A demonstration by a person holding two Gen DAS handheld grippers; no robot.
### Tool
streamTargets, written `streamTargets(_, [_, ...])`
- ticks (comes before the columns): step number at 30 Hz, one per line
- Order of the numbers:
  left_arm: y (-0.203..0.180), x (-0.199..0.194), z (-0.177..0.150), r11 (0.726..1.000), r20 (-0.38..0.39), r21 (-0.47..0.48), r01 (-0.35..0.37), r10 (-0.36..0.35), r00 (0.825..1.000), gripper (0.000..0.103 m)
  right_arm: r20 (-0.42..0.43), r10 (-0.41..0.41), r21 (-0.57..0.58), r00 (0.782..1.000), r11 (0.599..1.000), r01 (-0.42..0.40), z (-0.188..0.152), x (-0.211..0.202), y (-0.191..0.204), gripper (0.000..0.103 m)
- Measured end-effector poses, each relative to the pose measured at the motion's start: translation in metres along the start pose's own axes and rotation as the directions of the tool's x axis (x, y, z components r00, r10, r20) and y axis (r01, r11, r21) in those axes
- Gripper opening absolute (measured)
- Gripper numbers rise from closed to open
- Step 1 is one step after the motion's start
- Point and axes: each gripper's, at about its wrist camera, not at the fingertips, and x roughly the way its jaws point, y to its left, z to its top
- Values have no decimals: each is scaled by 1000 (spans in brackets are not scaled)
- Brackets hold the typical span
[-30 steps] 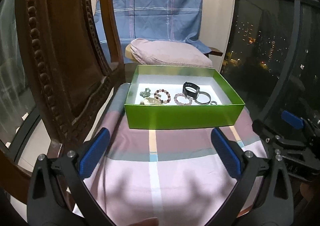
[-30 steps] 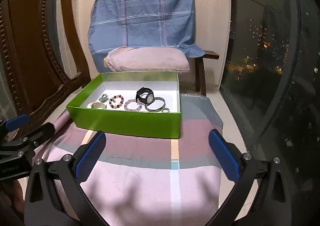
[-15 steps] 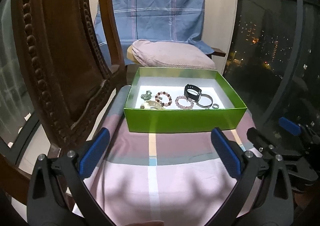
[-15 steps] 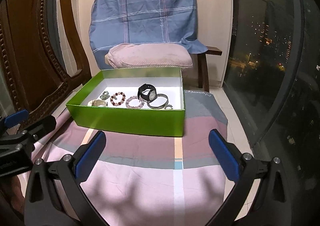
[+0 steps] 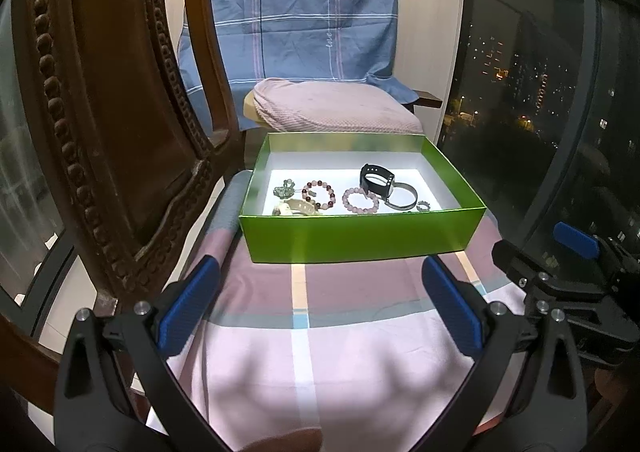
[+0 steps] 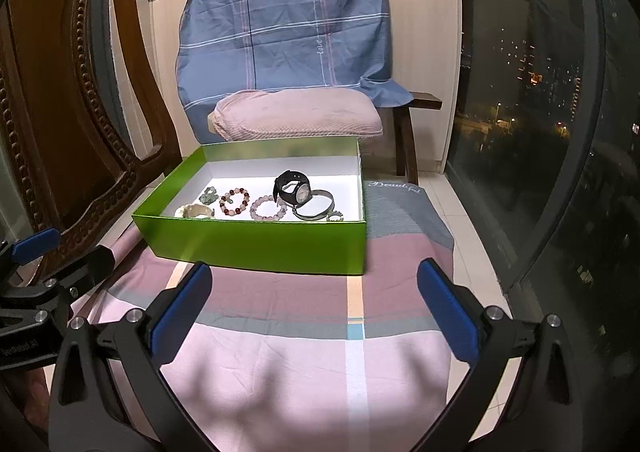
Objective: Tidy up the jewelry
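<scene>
- Green box [image 5: 360,238], open-topped with a white floor, on the far half of a pink-and-mauve checked cloth [image 5: 304,336]; inside, along the near wall from left to right: a pale green charm [image 6: 209,193], a cream bangle [image 6: 195,210], a red-and-pink bead bracelet [image 6: 234,202], a pale pink bead bracelet [image 6: 267,210], a black watch [image 6: 294,188] leaning on a grey metal bangle [image 6: 315,205], a small ring [image 6: 334,217] at the right end
- Far half of the box floor bare; broad stretch of cloth free between the box's near wall and both tools; carved wooden chair back [image 5: 100,123] close on the left; dark window glass [image 6: 532,111] on the right; cushioned stool with a blue sheet [image 5: 296,11] just beyond the box
- Left gripper [image 5: 320,310] spread wide, empty, above the near cloth; right gripper [image 6: 314,310] likewise spread wide, empty, touching nothing
</scene>
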Motion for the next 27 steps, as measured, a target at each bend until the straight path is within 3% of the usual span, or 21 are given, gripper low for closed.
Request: streamTargets(27, [2,3,0,1000,-10,11,-13,13,1000,99,0,9,9,1000,1000,-9,2,-2,-3,100])
